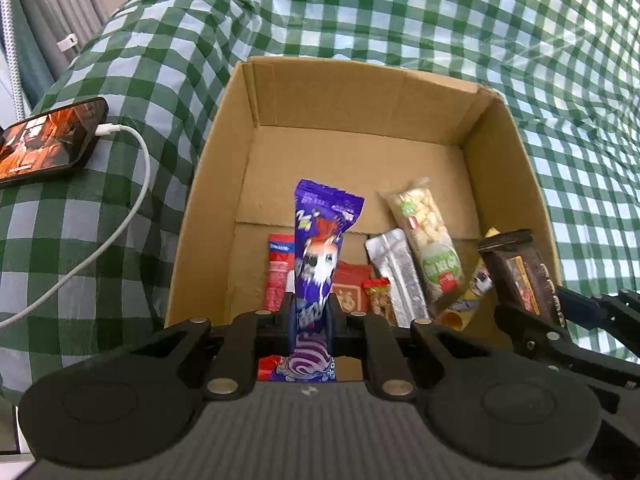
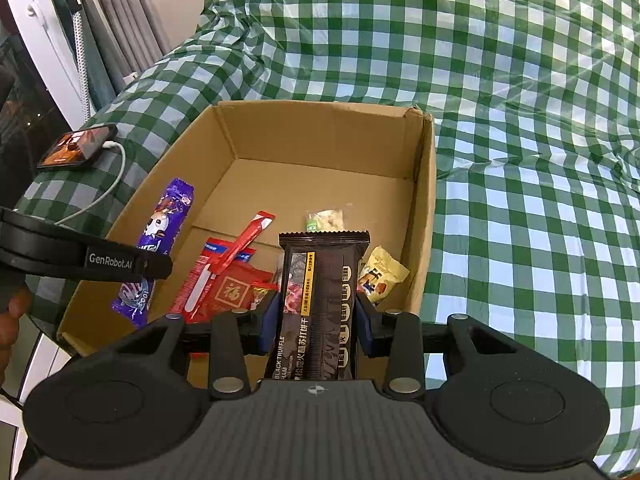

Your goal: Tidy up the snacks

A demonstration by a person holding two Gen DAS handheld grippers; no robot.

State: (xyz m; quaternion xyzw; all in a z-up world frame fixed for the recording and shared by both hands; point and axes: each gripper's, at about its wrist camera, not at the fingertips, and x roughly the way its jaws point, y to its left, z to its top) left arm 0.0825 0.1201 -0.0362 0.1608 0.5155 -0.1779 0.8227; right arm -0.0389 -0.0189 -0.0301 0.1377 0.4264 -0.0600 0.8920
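Our left gripper (image 1: 311,322) is clamped on a tall purple foil snack packet with a cartoon face (image 1: 320,252), which stands upright between the two blue pads, its top edge rising over the near part of the open brown cardboard box (image 1: 360,92). Our right gripper (image 2: 316,322) pinches a dark brown cracker pack lettered "Black Truffle Ham" (image 2: 320,300), likewise upright and poised above the box's near right corner.

Below the held packets, the box floor carries the snacks already gathered at its near end: a flat red pouch with a gold square emblem (image 2: 228,292), a slim red stick sachet (image 2: 244,244) lying slantwise across it, a silver foil bar (image 1: 396,280), a clear bag of pale puffed pieces with a green label (image 1: 428,240) leaning on the silver bar, and a yellow wrapper (image 2: 382,278) against the right wall. A small red and gold sweet (image 1: 378,298) sits beside the silver bar, though we cannot make out its print. The far half of the box floor is bare cardboard.

The box rests on a green and white checked cloth (image 2: 520,160). To the left on the cloth lies a black phone with a lit screen (image 1: 48,144), a white charging cable (image 1: 132,208) plugged into it.
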